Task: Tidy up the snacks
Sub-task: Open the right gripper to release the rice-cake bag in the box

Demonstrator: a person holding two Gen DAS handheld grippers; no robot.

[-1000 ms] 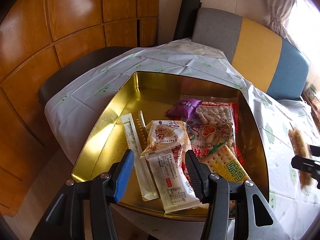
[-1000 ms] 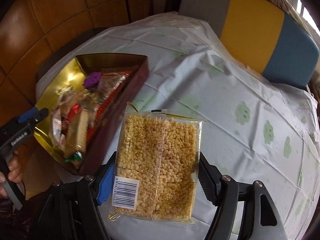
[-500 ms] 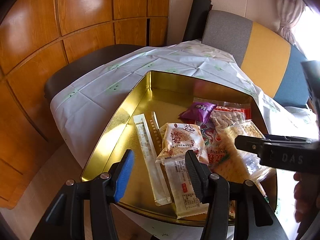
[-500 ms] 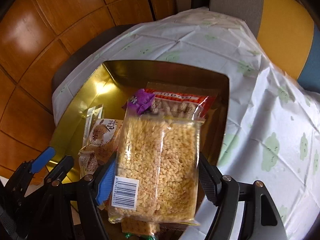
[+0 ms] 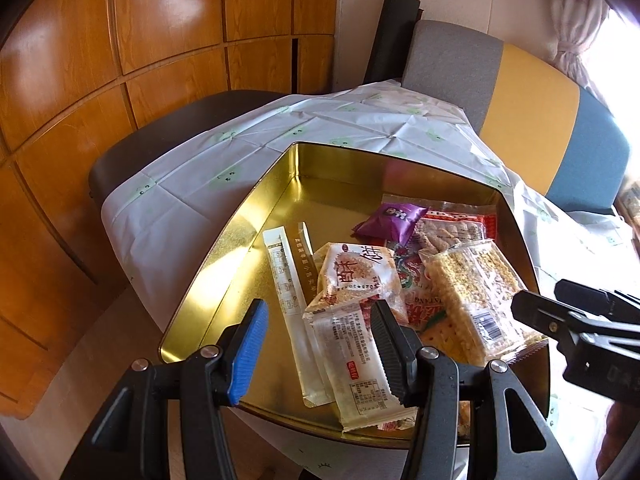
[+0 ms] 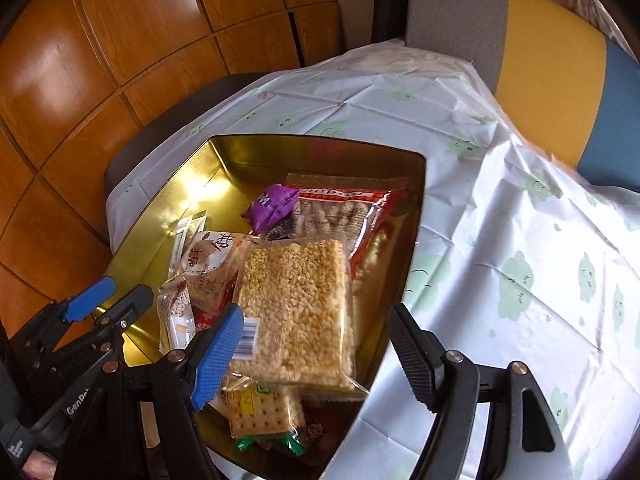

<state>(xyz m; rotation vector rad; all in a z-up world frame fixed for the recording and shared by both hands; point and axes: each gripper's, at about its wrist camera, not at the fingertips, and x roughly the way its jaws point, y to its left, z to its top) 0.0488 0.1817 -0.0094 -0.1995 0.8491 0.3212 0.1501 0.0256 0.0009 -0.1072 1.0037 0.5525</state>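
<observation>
The gold tin point(image 5: 256, 216) has bare floor at its far left; snack packets point(image 5: 360, 280) crowd its near right

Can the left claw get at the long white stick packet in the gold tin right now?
Probably yes. The left claw is open and empty above the tin's near edge, and most of the white stick packet lies uncovered just ahead of it. Only its near end tucks beside the white-backed snack pack.

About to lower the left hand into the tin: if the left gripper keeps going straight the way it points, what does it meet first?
Probably the white snack packet lying between its open fingers, on the gold tin. Depth is hard to judge in the fisheye view.
</observation>
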